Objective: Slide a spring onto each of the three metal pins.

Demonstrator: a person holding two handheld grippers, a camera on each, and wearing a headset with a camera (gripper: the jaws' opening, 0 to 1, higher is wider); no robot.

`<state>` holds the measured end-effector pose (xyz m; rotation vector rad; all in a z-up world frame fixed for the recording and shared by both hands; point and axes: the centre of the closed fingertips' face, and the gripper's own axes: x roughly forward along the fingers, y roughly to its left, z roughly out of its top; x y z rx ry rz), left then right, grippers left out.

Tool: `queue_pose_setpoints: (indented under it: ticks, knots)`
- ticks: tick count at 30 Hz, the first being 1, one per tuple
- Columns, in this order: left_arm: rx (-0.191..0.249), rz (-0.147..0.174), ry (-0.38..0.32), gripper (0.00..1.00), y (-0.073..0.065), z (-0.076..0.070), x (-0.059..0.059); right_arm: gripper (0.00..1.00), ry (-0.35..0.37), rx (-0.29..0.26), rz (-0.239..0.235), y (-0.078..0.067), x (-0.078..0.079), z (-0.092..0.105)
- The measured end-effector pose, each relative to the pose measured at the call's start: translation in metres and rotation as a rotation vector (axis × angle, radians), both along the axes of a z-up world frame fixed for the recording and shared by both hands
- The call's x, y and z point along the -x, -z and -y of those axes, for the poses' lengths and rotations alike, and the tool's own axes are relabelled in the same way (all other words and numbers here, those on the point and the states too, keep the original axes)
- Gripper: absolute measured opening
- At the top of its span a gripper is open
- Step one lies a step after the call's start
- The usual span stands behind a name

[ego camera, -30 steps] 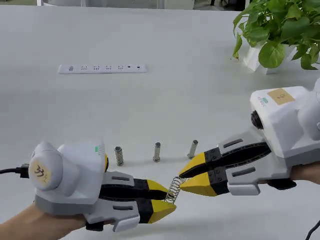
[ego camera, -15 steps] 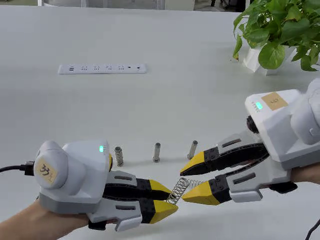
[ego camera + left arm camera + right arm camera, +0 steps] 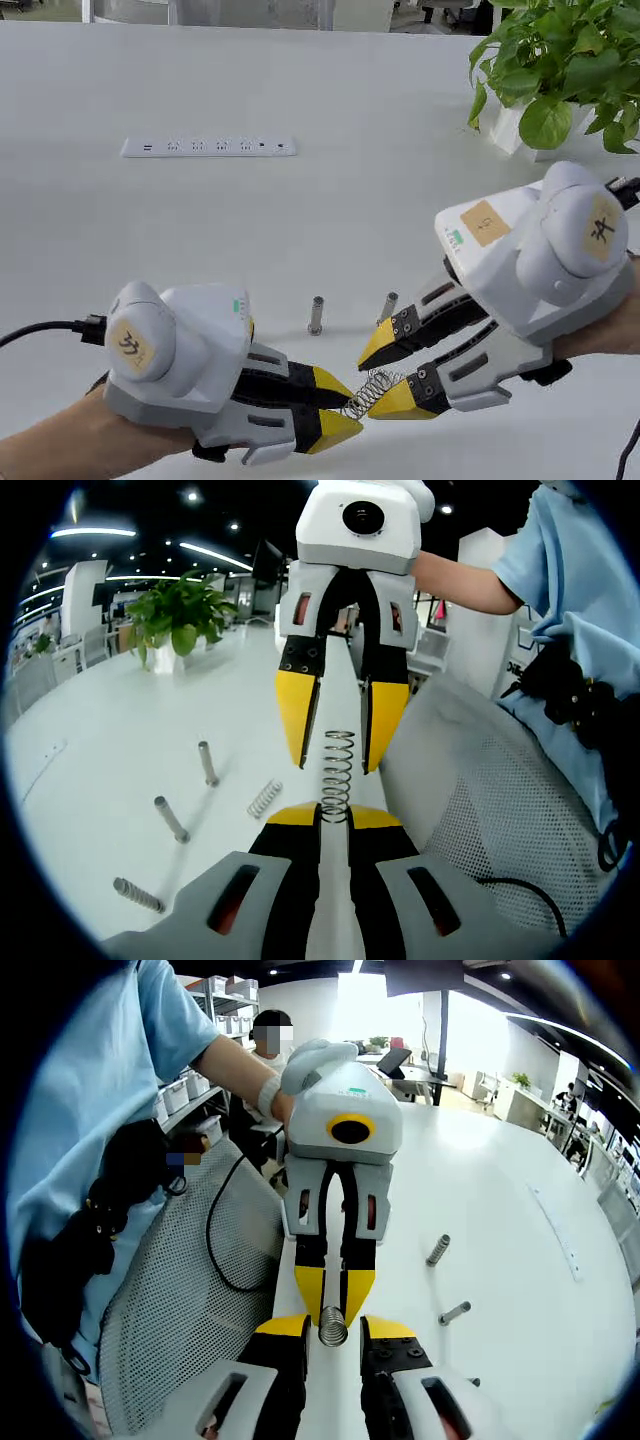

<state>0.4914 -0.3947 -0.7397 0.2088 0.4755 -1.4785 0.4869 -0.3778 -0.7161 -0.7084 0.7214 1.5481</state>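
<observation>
On the white table [image 3: 400,200], I count one steel pin [image 3: 136,895] sprung and two bare pins [image 3: 317,314] [image 3: 387,306]; left gripper [image 3: 348,410] clamps a silver coil spring [image 3: 336,770], right gripper [image 3: 373,386] parted.

On the bench [image 3: 300,230], the left claw [image 3: 350,408] reaches in from the near left and the right claw [image 3: 367,387] from the near right, with a spring [image 3: 372,391] between their tips. Just behind them stands a pin [image 3: 317,315], with a second pin [image 3: 388,305] to its right. In the left gripper view, a third pin [image 3: 137,894] continues the row and a loose spring [image 3: 264,798] lies between the pins and the claws. A power strip [image 3: 210,147] lies far back on the left and a potted plant [image 3: 560,60] far back on the right.
</observation>
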Motion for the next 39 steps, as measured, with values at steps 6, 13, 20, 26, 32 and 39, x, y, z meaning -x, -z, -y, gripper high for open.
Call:
queue_pose_setpoints:
  ticks: [6, 13, 20, 26, 32, 39]
  knots:
    - [-0.011, 0.005, 0.014, 0.06, 0.002, 0.001, 0.001, 0.12, -0.025, 0.030, -0.008, 0.008, 0.003, 0.001]
    - [-0.003, 0.008, 0.024, 0.06, 0.001, 0.004, 0.003, 0.09, -0.027, 0.043, -0.027, 0.012, 0.005, 0.003]
    - [0.000, 0.003, 0.025, 0.06, 0.001, 0.005, 0.003, 0.08, -0.027, 0.050, -0.036, 0.015, 0.006, 0.003]
    - [0.000, -0.001, 0.023, 0.06, 0.001, 0.004, 0.003, 0.08, -0.035, 0.062, -0.037, 0.018, 0.007, 0.002]
    - [-0.003, -0.008, 0.016, 0.06, 0.001, 0.004, 0.002, 0.08, -0.034, 0.068, -0.041, 0.019, 0.006, 0.000]
    - [-0.005, -0.024, 0.004, 0.06, 0.004, 0.004, 0.003, 0.07, -0.030, 0.072, -0.040, 0.021, 0.006, 0.001]
